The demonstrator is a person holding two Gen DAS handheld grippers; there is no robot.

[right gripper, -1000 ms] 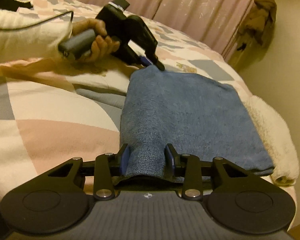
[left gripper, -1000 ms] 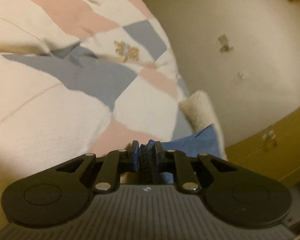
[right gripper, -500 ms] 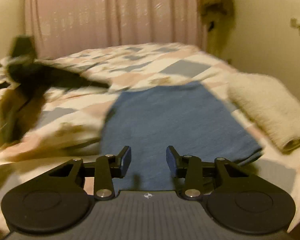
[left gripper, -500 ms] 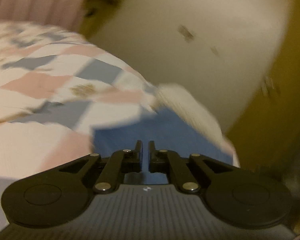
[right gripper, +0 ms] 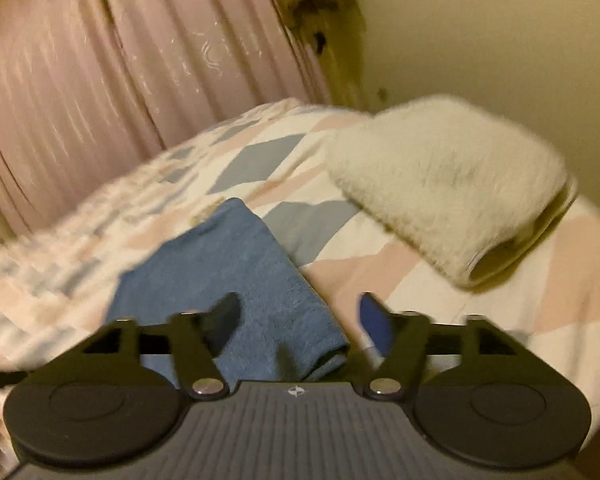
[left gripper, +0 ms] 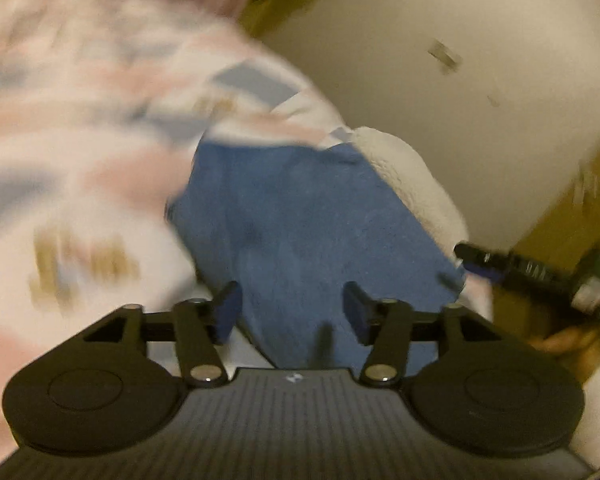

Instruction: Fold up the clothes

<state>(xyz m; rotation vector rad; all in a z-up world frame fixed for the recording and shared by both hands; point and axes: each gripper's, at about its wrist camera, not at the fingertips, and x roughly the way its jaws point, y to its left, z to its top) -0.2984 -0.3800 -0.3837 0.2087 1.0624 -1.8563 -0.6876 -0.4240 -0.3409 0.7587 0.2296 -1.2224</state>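
Both tongs, left (left gripper: 290, 312) and right (right gripper: 298, 316), have let go and gape apart over the folded blue garment (right gripper: 236, 272); this fold looks finished

Two wrist views, both low over the bed, both motion-blurred.

Left wrist view looks forward and down along its spread fingers (left gripper: 291, 312) from close above the blue cloth (left gripper: 316, 232), facing the wall (left gripper: 480, 80); the other gripper (left gripper: 466, 250) enters at the right edge. Right wrist view sits close over the cloth's (right gripper: 236, 268) near corner, fingers (right gripper: 298, 316) apart, facing up the quilt (right gripper: 260, 164) toward the curtain (right gripper: 120, 60). Shared: cloth, quilt (left gripper: 100, 120), the white fleece roll (left gripper: 416, 184) (right gripper: 448, 176), the wall (right gripper: 500, 40).
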